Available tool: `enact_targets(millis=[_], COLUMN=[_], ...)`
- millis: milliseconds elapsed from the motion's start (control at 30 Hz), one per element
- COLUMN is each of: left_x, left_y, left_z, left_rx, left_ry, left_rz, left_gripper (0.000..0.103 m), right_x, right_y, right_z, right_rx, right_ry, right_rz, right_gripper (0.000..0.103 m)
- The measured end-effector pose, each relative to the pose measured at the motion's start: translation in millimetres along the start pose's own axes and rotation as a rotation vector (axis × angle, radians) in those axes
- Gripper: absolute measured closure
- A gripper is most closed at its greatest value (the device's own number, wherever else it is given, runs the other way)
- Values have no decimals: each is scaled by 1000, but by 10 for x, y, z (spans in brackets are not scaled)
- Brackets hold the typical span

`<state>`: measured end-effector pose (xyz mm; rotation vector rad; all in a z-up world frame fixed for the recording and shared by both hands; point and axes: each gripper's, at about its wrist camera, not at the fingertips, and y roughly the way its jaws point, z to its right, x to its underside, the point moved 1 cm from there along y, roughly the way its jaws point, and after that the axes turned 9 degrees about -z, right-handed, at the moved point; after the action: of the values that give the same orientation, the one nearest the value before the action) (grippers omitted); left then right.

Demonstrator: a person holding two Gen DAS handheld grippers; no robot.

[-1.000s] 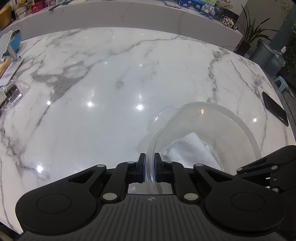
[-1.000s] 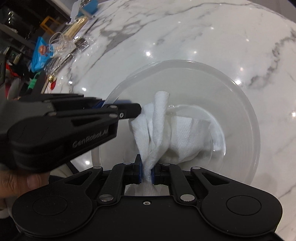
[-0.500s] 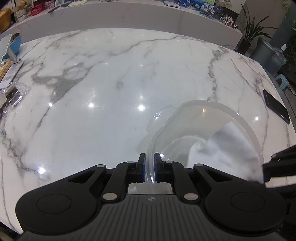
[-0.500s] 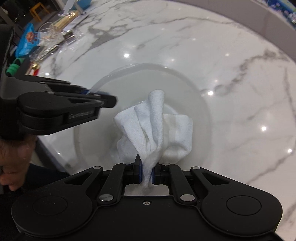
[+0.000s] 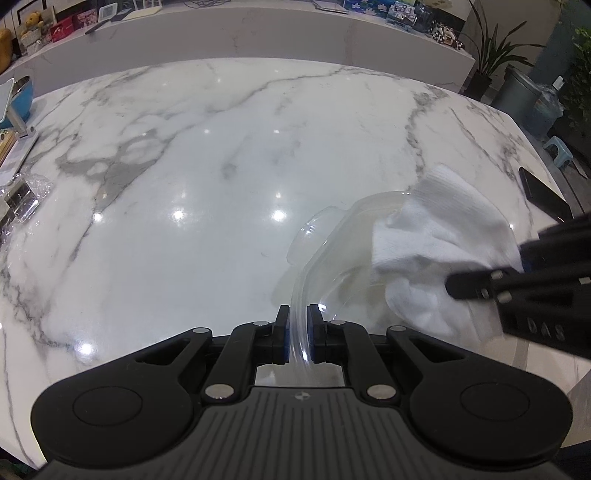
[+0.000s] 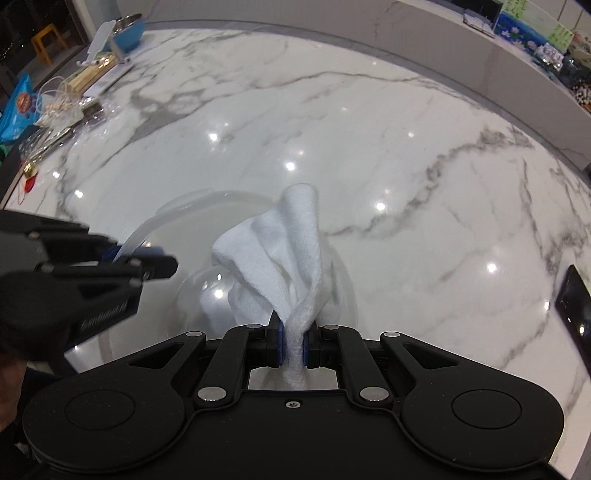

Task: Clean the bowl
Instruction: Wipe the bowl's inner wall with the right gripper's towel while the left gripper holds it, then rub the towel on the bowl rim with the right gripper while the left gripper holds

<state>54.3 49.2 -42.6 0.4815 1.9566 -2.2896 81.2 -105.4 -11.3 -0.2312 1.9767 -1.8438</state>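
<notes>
A clear plastic bowl point(image 5: 347, 254) stands on the white marble table. My left gripper point(image 5: 298, 332) is shut on the bowl's near rim. My right gripper point(image 6: 293, 345) is shut on a bunched white cloth point(image 6: 280, 258), which stands up above the bowl point(image 6: 192, 291). In the left wrist view the cloth point(image 5: 439, 254) covers the bowl's right side, with the right gripper point(image 5: 517, 258) coming in from the right. In the right wrist view the left gripper point(image 6: 118, 258) holds the rim at the left.
A black phone point(image 5: 543, 195) lies near the table's right edge, also showing in the right wrist view point(image 6: 574, 306). Clutter sits at the table's left: a blue bowl point(image 6: 129, 27), chopsticks point(image 6: 88, 75), a snack bag point(image 6: 18, 107). A raised marble ledge point(image 5: 258, 33) runs behind.
The right gripper has lifted the cloth up from the bowl's bottom and drawn it toward the right rim. The left gripper has kept its hold on the rim.
</notes>
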Motion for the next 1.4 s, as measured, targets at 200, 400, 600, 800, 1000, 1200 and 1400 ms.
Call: enact_targets(millis=[200,400,600,800,1000,1200,1400], left_x=[11,17,22,23,19,15,24], left_y=[6,1,0,2,0,2,5], left_z=[11,17,37,44,43,47,40], left_rx=[2,1,-3,-3,-4,-4,-5], left_ry=[7,17,26,25,23,21,20], left_rz=[-6,-6,-4,-4,-6,-6,-7], left_gripper=[92,92,92,92,92,92,92], right_x=[-136,-252,-333,-361,-379,-367,-341], right_y=[46,63,66,103,110,112,82], right_z=[11,-65,-189,-287,-268,-295,-193], right_rx=[1,-15,-62,-138,-240,-269,-142], right_ry=[24,40,34,24,54,46,91], right_rz=[27,55,81,73,62,52,72], right_gripper=[96,96,96,96,96,95,96])
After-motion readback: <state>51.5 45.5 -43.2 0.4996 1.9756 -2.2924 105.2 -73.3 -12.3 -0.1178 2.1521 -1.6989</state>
